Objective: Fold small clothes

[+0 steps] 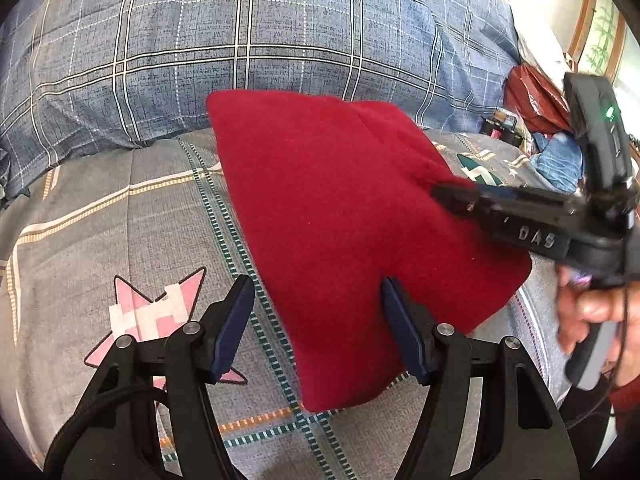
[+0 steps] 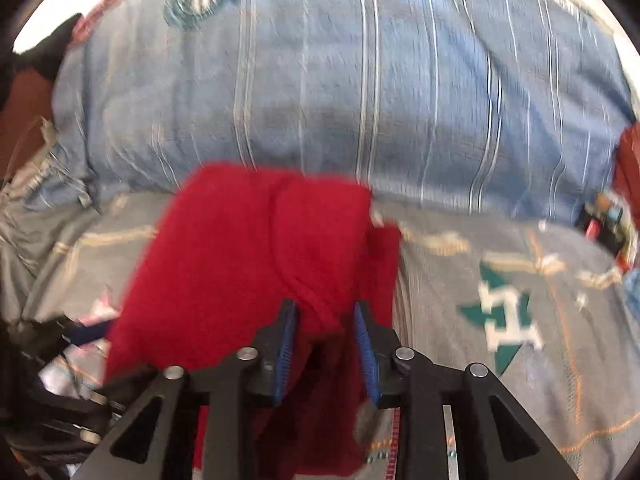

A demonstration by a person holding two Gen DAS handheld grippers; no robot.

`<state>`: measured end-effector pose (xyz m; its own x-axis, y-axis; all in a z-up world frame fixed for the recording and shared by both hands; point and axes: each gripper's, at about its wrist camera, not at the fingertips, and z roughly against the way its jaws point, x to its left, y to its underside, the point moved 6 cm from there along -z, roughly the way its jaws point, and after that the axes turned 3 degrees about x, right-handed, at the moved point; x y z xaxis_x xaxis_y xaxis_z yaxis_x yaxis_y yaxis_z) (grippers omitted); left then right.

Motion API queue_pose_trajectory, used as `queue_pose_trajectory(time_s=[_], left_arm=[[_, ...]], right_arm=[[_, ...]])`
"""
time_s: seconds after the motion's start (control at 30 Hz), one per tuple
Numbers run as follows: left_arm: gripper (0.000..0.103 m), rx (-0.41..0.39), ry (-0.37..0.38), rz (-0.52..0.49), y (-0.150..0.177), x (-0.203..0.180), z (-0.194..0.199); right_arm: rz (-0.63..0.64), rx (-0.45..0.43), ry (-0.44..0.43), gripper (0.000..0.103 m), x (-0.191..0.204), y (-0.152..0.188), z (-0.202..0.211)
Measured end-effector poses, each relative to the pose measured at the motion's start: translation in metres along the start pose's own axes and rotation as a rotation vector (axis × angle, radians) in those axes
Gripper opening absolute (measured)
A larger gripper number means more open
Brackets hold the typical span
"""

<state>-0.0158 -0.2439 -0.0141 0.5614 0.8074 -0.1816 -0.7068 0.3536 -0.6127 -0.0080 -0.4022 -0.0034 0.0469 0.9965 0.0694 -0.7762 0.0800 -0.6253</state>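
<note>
**Red garment mostly folded on the bed**

Left gripper [image 1: 318, 328] fingers spread wide, holding nothing, over the near edge of the red garment [image 1: 340, 216]. It lies folded on the grey bedsheet [image 1: 100, 220]. Right gripper [image 2: 325, 346], at 3 o'clock, stands partly spread around a raised ridge; final tidying likely remains.
</note>
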Motion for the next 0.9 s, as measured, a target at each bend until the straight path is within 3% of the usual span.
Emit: queue_pose_trajectory(time_s=[0.17,0.23,0.27,0.47,0.5,0.7,0.77,0.83,0.9], left_arm=[[0.067,0.008,0.076,0.067,-0.006,0.008,0.007],[0.067,0.010,0.121,0.121,-0.013,0.013,0.010],[0.067,0.015,0.140,0.150,-0.017,0.017,0.009],[0.071,0.039,0.192,0.205,-0.037,0.019,-0.013],[0.078,0.045,0.208,0.217,-0.039,0.019,-0.016],[0.082,0.057,0.271,0.272,-0.041,0.023,-0.035],[0.081,0.049,0.276,0.268,-0.041,0.022,-0.034],[0.070,0.044,0.278,0.261,-0.043,0.022,-0.030],[0.063,0.040,0.285,0.257,-0.044,0.023,-0.018]], right_arm=[[-0.050,-0.029,-0.091,0.046,-0.007,0.003,0.004],[-0.117,-0.077,-0.126,0.069,-0.020,0.000,0.012],[-0.143,-0.087,-0.127,0.073,-0.026,-0.002,0.013],[-0.215,-0.066,-0.256,0.075,-0.040,-0.012,-0.008],[-0.212,-0.057,-0.282,0.076,-0.037,-0.013,-0.013],[-0.245,0.029,-0.353,0.089,-0.031,-0.012,-0.048],[-0.245,0.004,-0.364,0.075,-0.030,-0.012,-0.046],[-0.238,-0.006,-0.362,0.055,-0.026,-0.012,-0.040],[-0.225,-0.024,-0.347,0.047,-0.021,-0.016,-0.027]])
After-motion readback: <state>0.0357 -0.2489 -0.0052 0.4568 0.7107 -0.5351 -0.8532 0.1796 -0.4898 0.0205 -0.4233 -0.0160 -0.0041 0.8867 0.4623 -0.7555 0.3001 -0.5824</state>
